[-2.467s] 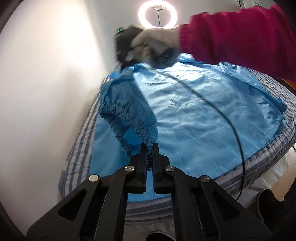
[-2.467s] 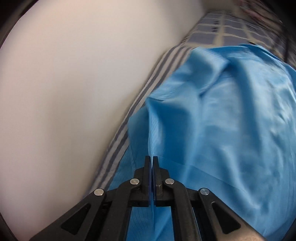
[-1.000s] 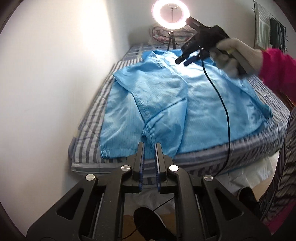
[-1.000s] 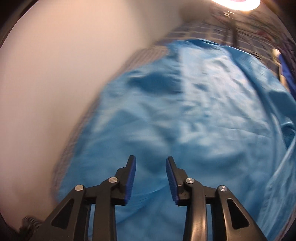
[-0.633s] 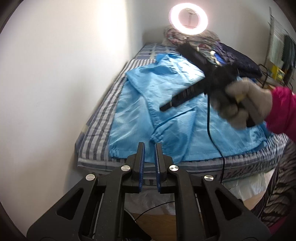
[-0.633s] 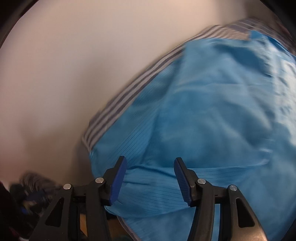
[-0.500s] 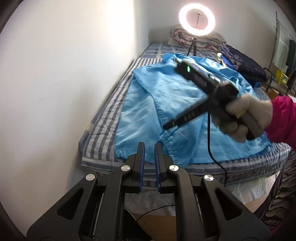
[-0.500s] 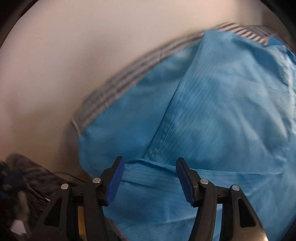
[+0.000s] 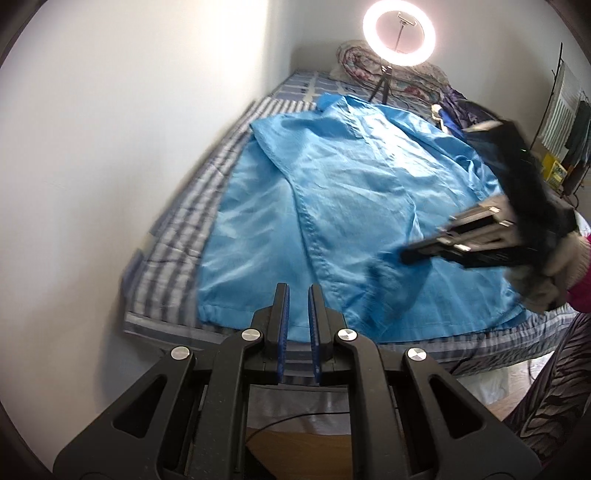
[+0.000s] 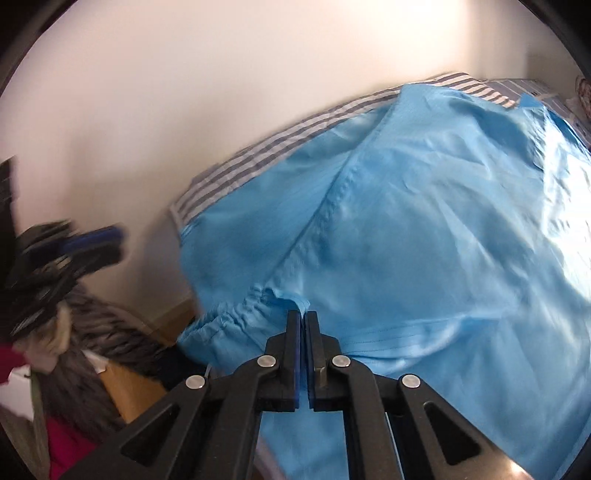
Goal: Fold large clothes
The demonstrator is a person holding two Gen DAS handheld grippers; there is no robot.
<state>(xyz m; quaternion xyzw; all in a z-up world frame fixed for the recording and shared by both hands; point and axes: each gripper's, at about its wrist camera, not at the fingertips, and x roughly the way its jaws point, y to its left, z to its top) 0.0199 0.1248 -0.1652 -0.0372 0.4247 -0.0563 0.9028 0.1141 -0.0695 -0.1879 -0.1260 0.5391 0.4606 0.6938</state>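
A large light-blue garment (image 9: 343,206) lies spread on a striped bed (image 9: 173,243), one sleeve folded inward across its body. My left gripper (image 9: 298,291) hovers above the bed's near edge, jaws slightly apart and empty. My right gripper (image 9: 406,254) comes in from the right, low over the garment's lower part. In the right wrist view the right gripper (image 10: 303,317) is shut on the garment's (image 10: 424,229) folded sleeve end, right by the gathered elastic cuff (image 10: 236,306). The left gripper (image 10: 92,240) shows blurred at the far left.
A white wall (image 9: 129,129) runs along the bed's left side. A ring light on a tripod (image 9: 399,33), rolled bedding (image 9: 354,59) and dark clothes (image 9: 461,107) sit at the bed's far end. Wooden floor (image 9: 295,446) and a cable lie below the near edge.
My right gripper swung down to the garment's near end and closed on the sleeve by the cuff. My left gripper, which let go of the cuff earlier, drew back and stays slightly open.
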